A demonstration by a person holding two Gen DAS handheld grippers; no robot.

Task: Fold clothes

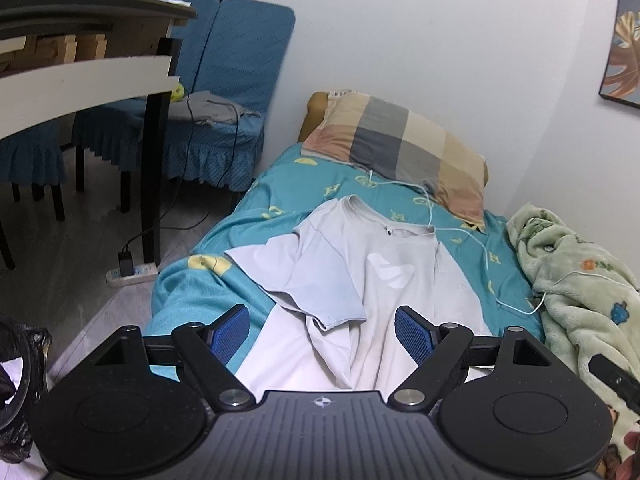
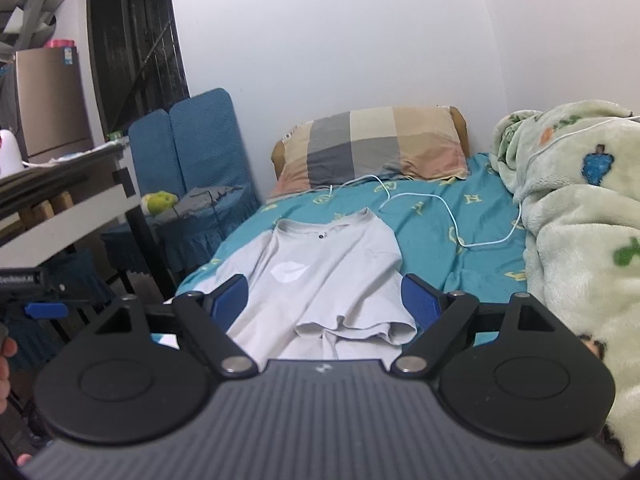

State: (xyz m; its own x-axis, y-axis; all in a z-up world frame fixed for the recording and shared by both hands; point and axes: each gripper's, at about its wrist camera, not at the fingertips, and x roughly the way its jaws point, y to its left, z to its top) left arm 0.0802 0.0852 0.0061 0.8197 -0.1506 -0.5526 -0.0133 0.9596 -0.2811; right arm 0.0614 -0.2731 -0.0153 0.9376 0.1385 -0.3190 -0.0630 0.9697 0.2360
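Observation:
A pale grey T-shirt (image 1: 360, 272) lies face up on the teal bedsheet (image 1: 192, 292), collar toward the pillow, a white logo on the chest. Its left sleeve is folded in over the body, and its right sleeve (image 2: 360, 324) lies folded in too. My left gripper (image 1: 322, 332) hovers open above the shirt's lower part, blue pads (image 1: 230, 332) wide apart with nothing between them. My right gripper (image 2: 324, 300) also stands open over the shirt (image 2: 320, 272), near its folded right sleeve, without touching cloth.
A checked pillow (image 1: 400, 148) rests at the bed's head. A white cable (image 2: 452, 220) trails over the sheet beside the shirt. A green fleece blanket (image 2: 580, 240) is heaped along the right. Left of the bed stand blue-covered chairs (image 1: 224, 92), a table (image 1: 80, 76) and a floor power strip (image 1: 132, 270).

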